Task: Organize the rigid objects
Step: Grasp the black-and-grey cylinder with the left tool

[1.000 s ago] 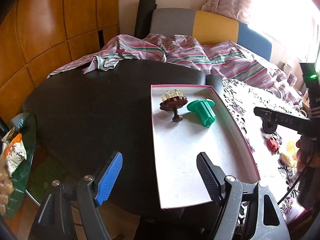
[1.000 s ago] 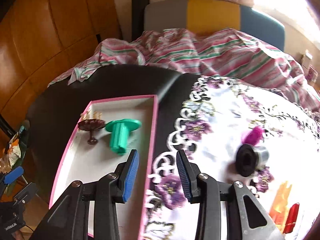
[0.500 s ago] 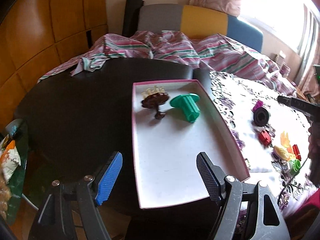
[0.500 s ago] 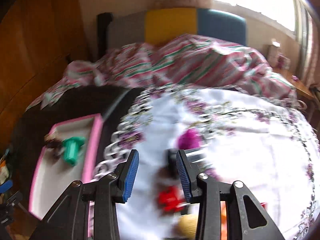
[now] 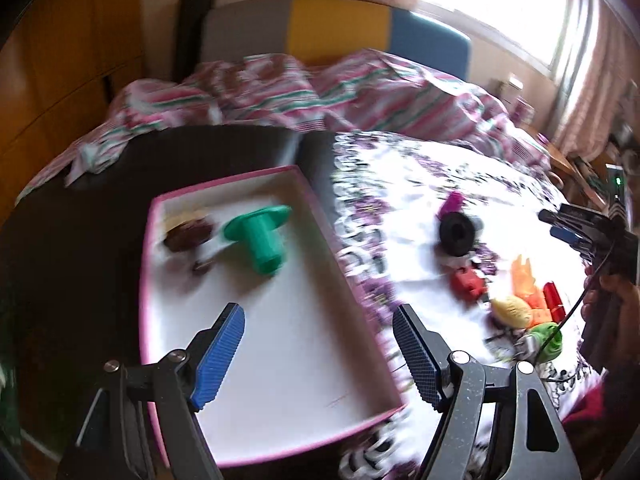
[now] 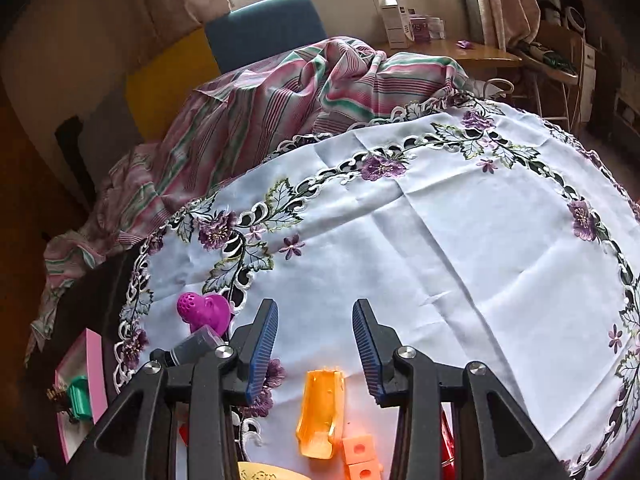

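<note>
just below the right gripper (image 6: 314, 346), whose narrow jaws hold nothing, lies the orange piece (image 6: 320, 416). under the wide, empty left gripper (image 5: 320, 354) sits the pink tray (image 5: 312, 204) (two pieces in); several await sorting.

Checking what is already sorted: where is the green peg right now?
In the left wrist view the green peg lies inside the pink tray, at its far end, just right of the brown piece.
</note>
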`<state>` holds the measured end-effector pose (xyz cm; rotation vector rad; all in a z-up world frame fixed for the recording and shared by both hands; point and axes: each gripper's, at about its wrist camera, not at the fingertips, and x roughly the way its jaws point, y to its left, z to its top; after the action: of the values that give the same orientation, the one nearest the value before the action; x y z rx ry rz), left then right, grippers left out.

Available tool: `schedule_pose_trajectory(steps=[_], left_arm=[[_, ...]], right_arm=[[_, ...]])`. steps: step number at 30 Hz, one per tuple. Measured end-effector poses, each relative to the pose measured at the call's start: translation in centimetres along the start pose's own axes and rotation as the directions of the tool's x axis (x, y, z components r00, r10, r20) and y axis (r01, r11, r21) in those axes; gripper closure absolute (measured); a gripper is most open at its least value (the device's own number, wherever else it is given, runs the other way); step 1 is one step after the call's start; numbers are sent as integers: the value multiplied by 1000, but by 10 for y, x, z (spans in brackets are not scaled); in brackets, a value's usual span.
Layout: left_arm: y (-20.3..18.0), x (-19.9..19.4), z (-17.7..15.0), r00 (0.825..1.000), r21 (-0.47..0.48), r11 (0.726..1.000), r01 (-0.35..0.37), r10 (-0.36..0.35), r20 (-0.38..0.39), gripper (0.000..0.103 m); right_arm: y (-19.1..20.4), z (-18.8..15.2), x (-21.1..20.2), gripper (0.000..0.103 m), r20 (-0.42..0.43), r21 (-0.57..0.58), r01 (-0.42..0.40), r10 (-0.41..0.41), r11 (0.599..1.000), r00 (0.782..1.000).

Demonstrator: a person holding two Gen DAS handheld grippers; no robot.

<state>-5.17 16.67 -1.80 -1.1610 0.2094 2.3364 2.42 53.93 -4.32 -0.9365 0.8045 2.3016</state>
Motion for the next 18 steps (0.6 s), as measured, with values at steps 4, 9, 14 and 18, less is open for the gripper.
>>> schedule_pose_trajectory(steps=[4, 9, 14, 18], left_arm=[[-39, 27, 23, 996, 127, 989, 80, -76, -37, 17], [-91, 64, 51, 987, 285, 946, 154, -137, -80, 14], [-130, 94, 72, 986, 395, 904, 164, -140, -89, 10], [-155, 122, 83, 986, 489, 856, 165, -133, -101, 10]], right_arm=[[3, 0, -1, 63, -6, 2, -18, 18, 1000, 1000], [6, -1, 4, 61, -29, 3, -33, 33, 999, 999], [5, 1, 8, 61, -42, 11, -28, 29, 1000, 999], [1, 3, 9, 61, -48, 33, -31, 33, 999, 998]])
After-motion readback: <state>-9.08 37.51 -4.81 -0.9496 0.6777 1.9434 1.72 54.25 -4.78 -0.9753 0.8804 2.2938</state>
